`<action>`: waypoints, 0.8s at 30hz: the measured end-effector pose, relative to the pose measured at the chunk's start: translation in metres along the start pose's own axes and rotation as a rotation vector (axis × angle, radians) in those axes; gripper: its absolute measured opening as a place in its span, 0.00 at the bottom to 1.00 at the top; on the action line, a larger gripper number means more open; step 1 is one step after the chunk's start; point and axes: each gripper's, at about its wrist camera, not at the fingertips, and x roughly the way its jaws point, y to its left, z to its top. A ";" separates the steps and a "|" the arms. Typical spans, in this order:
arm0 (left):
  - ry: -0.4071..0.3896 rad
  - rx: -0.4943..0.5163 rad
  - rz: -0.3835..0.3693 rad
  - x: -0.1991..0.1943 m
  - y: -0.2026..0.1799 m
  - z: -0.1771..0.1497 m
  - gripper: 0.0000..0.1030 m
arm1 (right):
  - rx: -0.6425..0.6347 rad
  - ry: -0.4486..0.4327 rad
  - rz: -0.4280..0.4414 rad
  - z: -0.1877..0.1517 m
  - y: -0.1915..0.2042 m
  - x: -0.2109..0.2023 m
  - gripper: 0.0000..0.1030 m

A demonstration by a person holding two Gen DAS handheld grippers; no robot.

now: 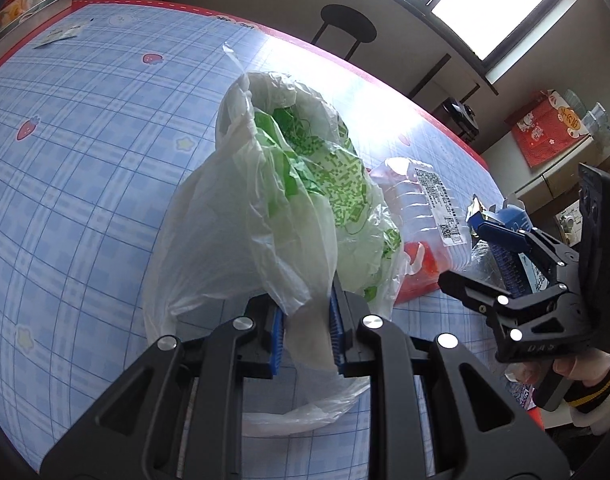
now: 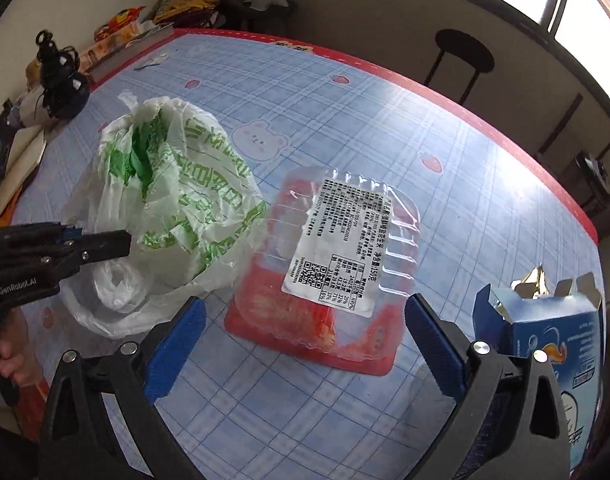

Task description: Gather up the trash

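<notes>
1. Blue-checked tablecloth [image 2: 345, 120] with a red border covers the table, and the trash sits toward its near right corner.
2. My left gripper [image 1: 305, 340] pinches a fold of the white plastic bag [image 1: 265, 208], holding that side of the mouth up; crumpled green-printed wrapping already lies inside.
3. My right gripper [image 2: 305, 344] stands spread wide with nothing between the pads, pointing down at the clear clamshell container [image 2: 329, 264].
4. That container lies flat on the cloth just beside the bag, on its right, label up, with red residue inside and a red base under it.
5. A torn blue carton [image 2: 545, 332] stands further right, close to the table's right edge; I judge it comes after the container.
6. To do this step well, I would lower the right gripper so the pads straddle the container's near edge, then close gently: the thin lid looks likely to flex and slip.
7. I would keep the container level while lifting, since leftovers could spill onto the cloth.
8. With the left, I would hold the bag's mouth high and taut so the opening faces the incoming piece.
</notes>
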 end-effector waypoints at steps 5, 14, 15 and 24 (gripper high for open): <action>0.001 -0.012 -0.012 0.004 0.001 -0.001 0.22 | -0.112 0.093 -0.120 0.010 0.013 0.023 0.95; 0.014 -0.035 -0.031 0.009 0.010 -0.006 0.22 | -0.057 0.107 -0.283 0.026 0.010 0.043 0.95; 0.015 -0.037 -0.032 0.009 0.011 -0.007 0.22 | -0.044 0.101 -0.305 0.029 0.009 0.042 0.95; 0.016 -0.044 -0.039 0.014 0.013 -0.005 0.22 | 0.021 0.131 -0.307 0.033 -0.017 0.058 0.96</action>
